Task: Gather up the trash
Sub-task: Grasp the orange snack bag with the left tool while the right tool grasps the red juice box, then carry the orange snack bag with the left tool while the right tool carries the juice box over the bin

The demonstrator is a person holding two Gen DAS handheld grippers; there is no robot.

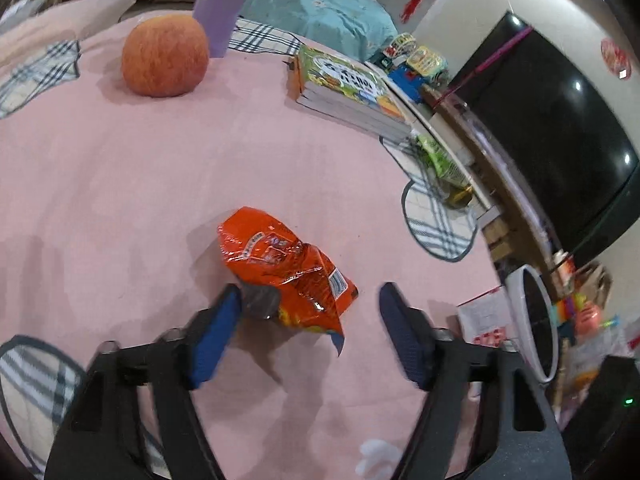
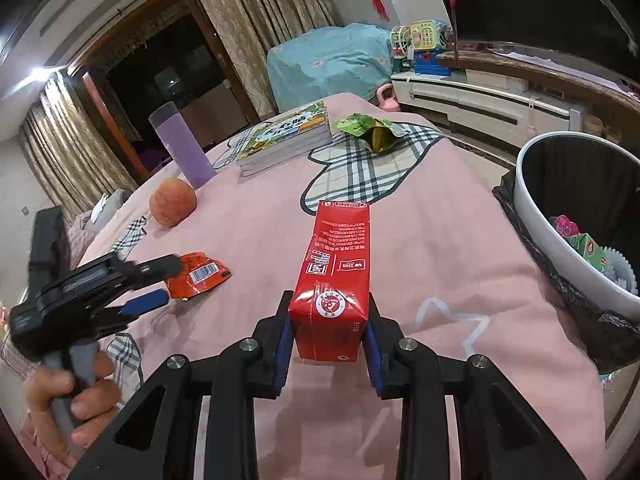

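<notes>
Red carton (image 2: 334, 276) lengthwise away, clamped in right tongs (image 2: 329, 344); left tongs (image 1: 310, 334) unclenched around orange wrapper (image 1: 286, 268).

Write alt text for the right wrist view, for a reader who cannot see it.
A red carton is clamped between the right gripper's jaws above a pink blanket, with a white trash bin to the right. At left, a hand holds the left gripper, jaws open around an orange wrapper.
</notes>
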